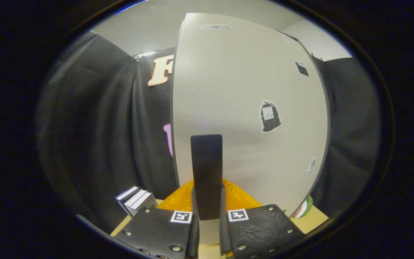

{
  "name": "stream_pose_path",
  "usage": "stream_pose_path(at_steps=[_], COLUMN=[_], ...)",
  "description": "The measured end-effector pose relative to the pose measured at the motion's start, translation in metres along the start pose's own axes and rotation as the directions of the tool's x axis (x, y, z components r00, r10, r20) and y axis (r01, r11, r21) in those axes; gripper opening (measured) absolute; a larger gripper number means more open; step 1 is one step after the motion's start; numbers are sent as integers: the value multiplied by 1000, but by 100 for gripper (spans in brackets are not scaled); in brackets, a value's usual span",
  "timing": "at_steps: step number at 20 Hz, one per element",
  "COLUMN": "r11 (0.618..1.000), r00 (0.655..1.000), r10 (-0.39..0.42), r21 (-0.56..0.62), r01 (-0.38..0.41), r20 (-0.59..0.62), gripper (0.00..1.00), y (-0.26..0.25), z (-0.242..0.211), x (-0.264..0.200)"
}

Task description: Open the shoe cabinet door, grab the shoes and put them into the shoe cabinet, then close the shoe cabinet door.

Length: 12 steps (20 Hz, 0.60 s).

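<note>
Black cloth walls behind a pale cabinet door, with the gripper closed on its dark handle.

Black cloth (pixel 99 118) hangs on both sides behind the scene, with a plain white wall above it. The door (pixel 243 108), wide and off-white, stands upright straight ahead of the gripper (pixel 209 230); it carries a few stickers, the largest dark one (pixel 270 116) ahead and to the right. A wooden counter (pixel 309 221) lies under the fingers, and something orange (pixel 178 199) with a ribbed surface sits just ahead of them at the foot of the door. Some small dark-and-white boxes (pixel 137 199) stand on the counter ahead to the left. The narrow black handle (pixel 207 172) runs up between the two fingers, which are nearly together and press its sides.
</note>
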<state>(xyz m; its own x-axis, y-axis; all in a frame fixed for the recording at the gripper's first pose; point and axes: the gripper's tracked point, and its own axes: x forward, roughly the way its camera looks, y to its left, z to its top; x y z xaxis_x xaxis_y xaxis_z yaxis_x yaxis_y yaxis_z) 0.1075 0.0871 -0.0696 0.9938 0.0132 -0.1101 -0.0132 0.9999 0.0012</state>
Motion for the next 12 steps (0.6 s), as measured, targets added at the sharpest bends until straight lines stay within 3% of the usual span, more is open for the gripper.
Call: stream_pose_path(at_steps=[12], r11=[990], r00=[990], r10=[142], r21=[-21], r01=[-142], r20=[-19], gripper=[22], y=[-51], z=[-3], x=[-86])
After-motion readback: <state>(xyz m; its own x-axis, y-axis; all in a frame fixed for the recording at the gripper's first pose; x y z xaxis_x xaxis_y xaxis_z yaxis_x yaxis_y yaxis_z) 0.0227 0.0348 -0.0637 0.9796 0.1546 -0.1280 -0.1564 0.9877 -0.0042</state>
